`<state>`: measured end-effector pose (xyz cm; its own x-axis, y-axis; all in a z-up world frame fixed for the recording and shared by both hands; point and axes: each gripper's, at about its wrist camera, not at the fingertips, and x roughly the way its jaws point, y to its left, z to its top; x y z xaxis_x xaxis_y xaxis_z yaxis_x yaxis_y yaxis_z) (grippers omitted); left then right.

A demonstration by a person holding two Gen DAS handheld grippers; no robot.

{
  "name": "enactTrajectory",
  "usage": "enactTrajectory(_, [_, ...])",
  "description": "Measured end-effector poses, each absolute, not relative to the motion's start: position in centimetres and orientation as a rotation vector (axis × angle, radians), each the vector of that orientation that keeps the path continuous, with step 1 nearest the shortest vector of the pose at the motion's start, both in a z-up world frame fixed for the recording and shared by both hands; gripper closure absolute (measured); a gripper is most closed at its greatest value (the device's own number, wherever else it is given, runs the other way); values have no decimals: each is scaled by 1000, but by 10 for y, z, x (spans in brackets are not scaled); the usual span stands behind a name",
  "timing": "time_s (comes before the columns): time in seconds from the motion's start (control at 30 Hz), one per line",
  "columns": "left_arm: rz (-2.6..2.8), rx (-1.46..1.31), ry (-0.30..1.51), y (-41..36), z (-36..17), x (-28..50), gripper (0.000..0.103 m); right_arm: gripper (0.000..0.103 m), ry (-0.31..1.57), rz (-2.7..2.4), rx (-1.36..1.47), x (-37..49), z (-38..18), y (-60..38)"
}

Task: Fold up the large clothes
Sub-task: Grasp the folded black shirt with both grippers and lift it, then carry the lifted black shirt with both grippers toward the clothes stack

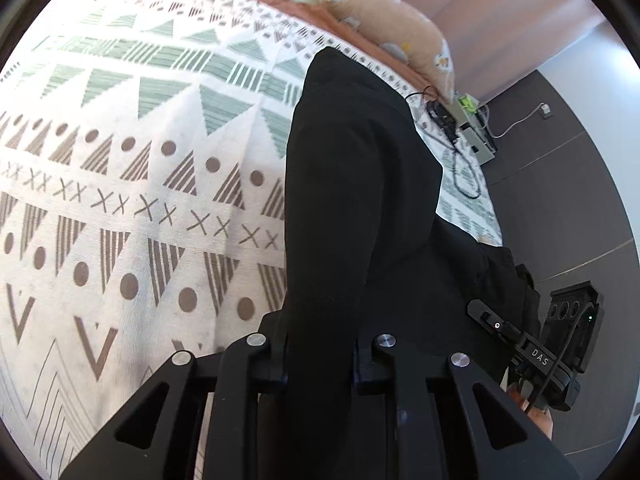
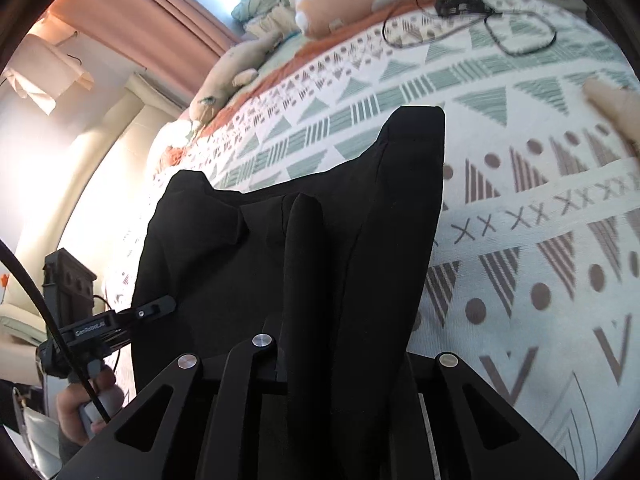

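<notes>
1. Left gripper (image 1: 320, 364) – jaws pinched nearly together on a fold of the black garment (image 1: 360, 184); cloth fills the gap between the fingers and runs up and away from them.
2. Right gripper (image 2: 308, 364) – jaws likewise clamped close on the same black garment (image 2: 320, 240), a thick ridge of fabric rising straight out from between the fingers.
3. Garment hangs lifted from both grips and drapes forward onto the patterned bedspread (image 1: 140, 200); its far end lies flat on the bed, one squared corner pointing toward the pillows.
4. Both grippers tilt downward toward the bed, side by side; each shows at the edge of the other's view, near the garment's side.
5. A hand (image 2: 86, 408) wraps the left gripper's handle, low left in the right wrist view.
6. Peach pillow (image 1: 392, 20) at the head of the bed; black cables (image 1: 460, 168) and a small device lie on the bedspread beyond the garment – apart from it.
7. Pink curtain (image 2: 152, 28) behind the bed.
</notes>
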<state>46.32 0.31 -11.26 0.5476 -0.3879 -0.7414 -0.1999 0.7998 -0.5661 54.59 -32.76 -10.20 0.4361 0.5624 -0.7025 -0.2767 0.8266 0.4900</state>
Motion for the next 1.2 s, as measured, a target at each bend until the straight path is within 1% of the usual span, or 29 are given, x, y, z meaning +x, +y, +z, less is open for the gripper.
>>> enactTrajectory(0.47, [-162,-575,846,-26,-31,393,84,94,770,542,252,427,-29,-362])
enactTrajectory(0.73, [-229,-510,752,-59,23,369,84,95,633,527,213,363,18,-391])
enactTrajectory(0.97, [-284,-483,682,-85,67,359,84,95,518,500,169,316,61,-417])
enactTrajectory(1.2, [-369,-449,665,-128,100,360,84,95,456,452,146,269,102,-459])
